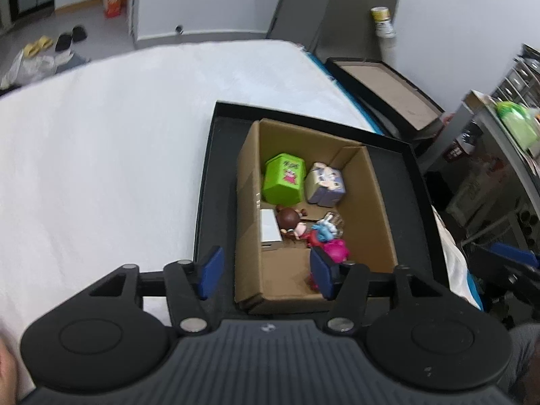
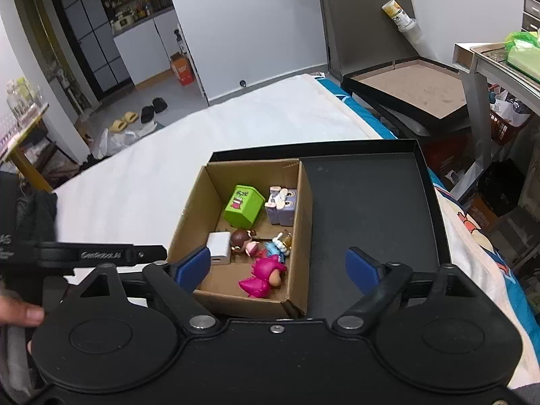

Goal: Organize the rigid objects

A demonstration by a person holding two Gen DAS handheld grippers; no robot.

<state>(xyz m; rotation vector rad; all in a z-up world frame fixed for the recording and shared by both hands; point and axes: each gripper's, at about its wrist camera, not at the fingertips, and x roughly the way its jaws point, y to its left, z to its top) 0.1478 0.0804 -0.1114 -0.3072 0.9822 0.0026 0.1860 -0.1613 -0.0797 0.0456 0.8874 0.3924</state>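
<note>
A brown cardboard box [image 1: 368,202] [image 2: 192,216] sits in a black tray [image 1: 216,182] [image 2: 371,209] on the white bed. In it lie a green box [image 1: 283,179] [image 2: 243,206], a purple toy box [image 1: 325,184] [image 2: 281,204], a white cube [image 1: 269,226] [image 2: 219,248], a brown-haired doll [image 1: 290,221] [image 2: 243,240], a blue-white figure [image 1: 325,227] [image 2: 278,244] and a pink figure [image 1: 335,249] [image 2: 265,278]. My left gripper [image 1: 266,273] is open and empty above the box's near edge. My right gripper [image 2: 278,270] is open and empty above the box's near end.
A second black tray with a brown bottom [image 1: 388,91] [image 2: 411,87] stands beyond the bed's right edge. A grey headboard with a can [image 1: 383,22] [image 2: 401,17] is behind it. A metal shelf [image 2: 489,64] is at the right. Slippers [image 2: 138,116] lie on the floor.
</note>
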